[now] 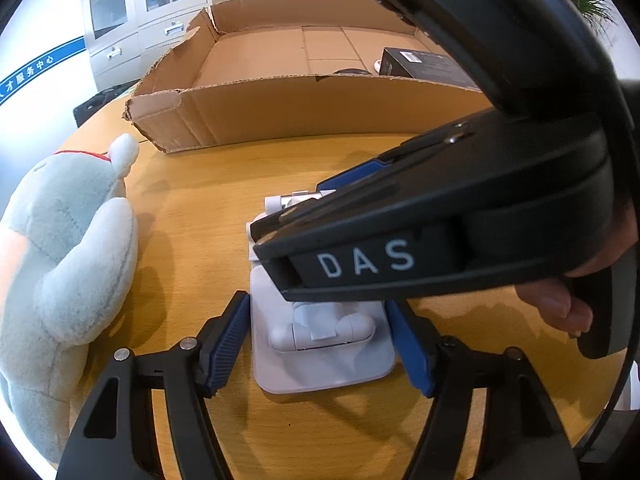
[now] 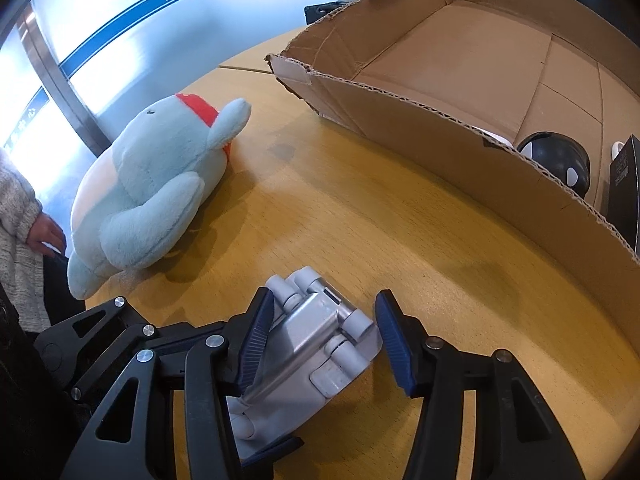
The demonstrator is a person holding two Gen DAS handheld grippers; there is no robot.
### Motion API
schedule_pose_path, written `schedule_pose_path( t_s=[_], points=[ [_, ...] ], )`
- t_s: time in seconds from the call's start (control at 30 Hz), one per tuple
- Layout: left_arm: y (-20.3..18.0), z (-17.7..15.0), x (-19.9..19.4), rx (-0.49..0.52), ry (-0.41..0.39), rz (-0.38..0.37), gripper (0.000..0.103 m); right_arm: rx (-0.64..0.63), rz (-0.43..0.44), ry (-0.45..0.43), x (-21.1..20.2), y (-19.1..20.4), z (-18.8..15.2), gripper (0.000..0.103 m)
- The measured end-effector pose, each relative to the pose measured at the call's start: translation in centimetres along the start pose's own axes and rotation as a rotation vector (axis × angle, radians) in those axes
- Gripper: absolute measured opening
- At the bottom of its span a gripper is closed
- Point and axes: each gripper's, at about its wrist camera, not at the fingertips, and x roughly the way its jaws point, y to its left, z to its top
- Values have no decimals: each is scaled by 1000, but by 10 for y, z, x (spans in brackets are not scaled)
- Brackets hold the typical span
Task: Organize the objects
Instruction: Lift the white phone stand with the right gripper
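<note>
Stand (image 1: 320,356) top under right tool (image 1: 304,216)

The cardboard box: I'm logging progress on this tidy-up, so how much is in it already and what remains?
Done: the cardboard box already holds a black box and a black-and-white round item. In hand: both grippers, left and right, are open around the white folding stand, not yet gripped. Left: the stand and the plush toy remain on the table.
</note>
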Motion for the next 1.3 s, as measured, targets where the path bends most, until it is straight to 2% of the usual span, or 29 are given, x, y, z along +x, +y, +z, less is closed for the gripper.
schedule_pose_path(
  t_s=[0.07, 0.1, 0.3, 0.4, 0.43, 0.5, 0.53, 0.7, 0.73, 0.8, 0.83, 0.87, 0.97, 1.0, 1.1, 1.13, 1.3],
  points=[
    [-2, -1, -1, -1, 1, 3, 70, 12, 10, 2, -1, -2, 0, 48],
    [-2, -1, -2, -2, 1, 3, 65, 16, 11, 5, -1, -3, 1, 47],
    [-7, -7, -13, -2, 3, 10, 64, 29, 24, -10, -14, -1, 0, 42],
    [-10, -8, -17, 6, -2, 18, 64, 29, 14, -30, -20, 1, 3, 35],
    [-11, -8, -18, 9, -1, 21, 64, 30, 11, -36, -23, 0, 4, 31],
    [-13, -8, -17, 15, 15, 23, 65, 26, 6, -28, -22, 0, 7, 10],
    [-13, -8, -16, 13, 20, 22, 65, 34, 21, -24, -20, -3, 7, 3],
    [-13, -9, -20, 9, 15, 23, 65, 47, 12, -17, -18, -7, 9, 3],
    [-12, -10, -21, 7, 9, 21, 65, 60, 14, -22, -18, -10, 7, 8],
    [-11, -11, -22, 6, 9, 14, 65, 91, 7, -10, -17, -16, 4, 32],
    [-11, -11, -23, 6, 8, 10, 65, 107, 14, -4, -15, -18, 2, 52],
    [-15, -14, -25, 4, 8, 7, 65, 120, 29, -2, -13, -20, -1, 62],
    [-14, -14, -25, 10, 5, 9, 65, 131, 66, -27, -9, -19, -6, 70],
    [-5, -10, -9, 10, 4, 9, 65, 115, 59, -31, -9, -16, -7, 71],
    [2, -4, 0, 5, 0, 9, 65, 86, 100, -19, -9, -6, -9, 72],
    [3, -4, 1, 2, -2, 10, 65, 78, 102, -15, -9, -3, -9, 75],
    [1, -8, -3, 8, -24, 19, 64, 65, 68, -12, -8, 3, -11, 73]
  ],
)
